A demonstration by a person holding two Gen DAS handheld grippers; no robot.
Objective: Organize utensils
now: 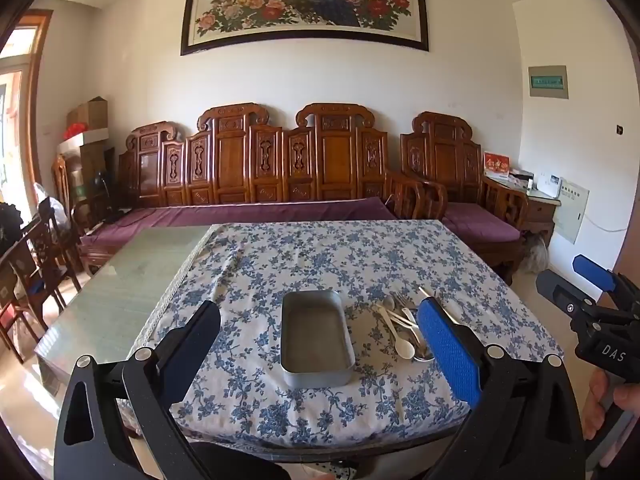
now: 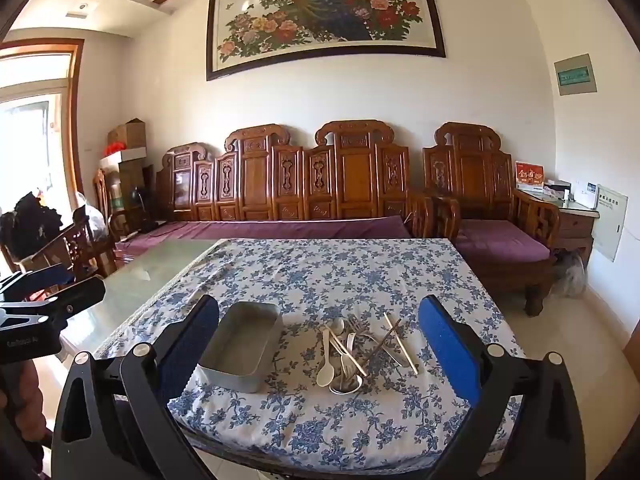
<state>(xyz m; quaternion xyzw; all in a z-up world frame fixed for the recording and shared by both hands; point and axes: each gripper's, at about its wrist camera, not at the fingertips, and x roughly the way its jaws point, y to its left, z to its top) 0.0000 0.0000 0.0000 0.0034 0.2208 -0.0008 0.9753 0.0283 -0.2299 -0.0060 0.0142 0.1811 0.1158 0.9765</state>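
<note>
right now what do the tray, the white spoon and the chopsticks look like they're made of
The tray looks like metal, probably steel or aluminium: dull grey, matte, thin walls with rounded corners. The white spoon looks like plastic, possibly ceramic: opaque cream white, smooth with a soft sheen. The chopsticks look like pale wood or bamboo: light tan, matte, no shine; too small to be sure.

I see the tray [image 2: 240,346] on the bench [image 2: 360,272] at lower centre-left of the right wrist frame, the utensil pile [image 2: 356,350] just right of it, the sofa [image 2: 280,200] behind the bench.
</note>
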